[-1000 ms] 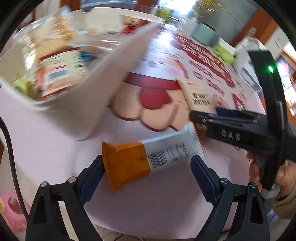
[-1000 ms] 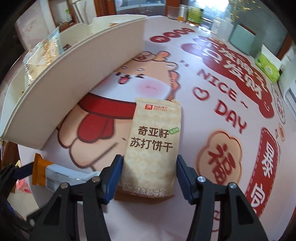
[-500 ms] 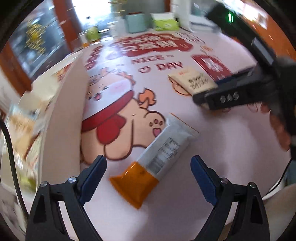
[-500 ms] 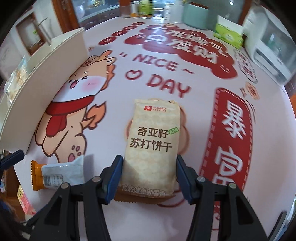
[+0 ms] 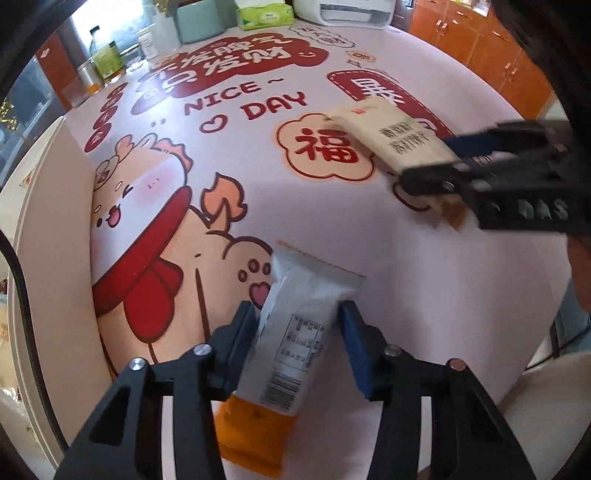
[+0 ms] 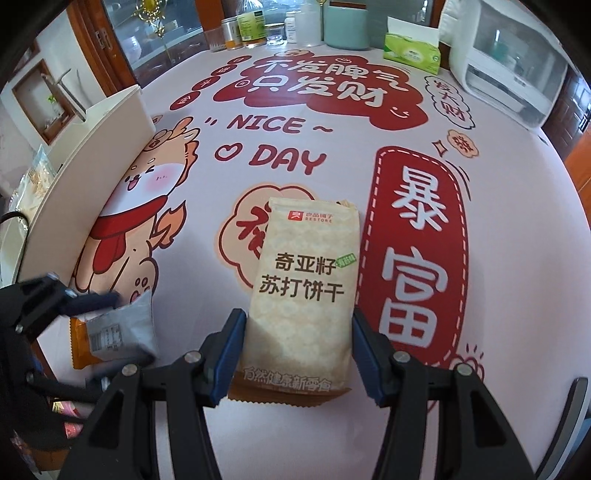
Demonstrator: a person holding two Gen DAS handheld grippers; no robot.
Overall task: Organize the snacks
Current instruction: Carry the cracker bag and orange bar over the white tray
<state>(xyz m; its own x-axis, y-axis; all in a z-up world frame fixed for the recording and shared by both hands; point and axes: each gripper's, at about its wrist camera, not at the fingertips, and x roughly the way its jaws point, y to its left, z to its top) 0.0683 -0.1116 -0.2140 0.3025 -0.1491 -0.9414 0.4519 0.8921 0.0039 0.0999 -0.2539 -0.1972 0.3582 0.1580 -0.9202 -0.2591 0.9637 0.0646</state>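
Observation:
My left gripper (image 5: pixel 297 332) is shut on a white and orange snack packet (image 5: pixel 295 332), its fingers pressing both sides; it shows from the side in the right wrist view (image 6: pixel 114 332). My right gripper (image 6: pixel 297 343) is shut on a beige cracker packet (image 6: pixel 306 288) with Chinese print, lying over the tablecloth; in the left wrist view the packet (image 5: pixel 399 136) and gripper (image 5: pixel 439 170) are at the right. A white storage bin (image 6: pixel 96 147) holding other snacks stands along the left.
The table has a pink printed cloth (image 6: pixel 295 122). At the far edge stand jars (image 6: pixel 251 26), a teal container (image 6: pixel 347 26), a green tissue box (image 6: pixel 412 51) and a white appliance (image 6: pixel 509 70). The table edge is near at front and right.
The left gripper swung away from the bin, lined up with the white and orange packet and closed on it. The right gripper carried the cracker packet to the right, farther from the bin.

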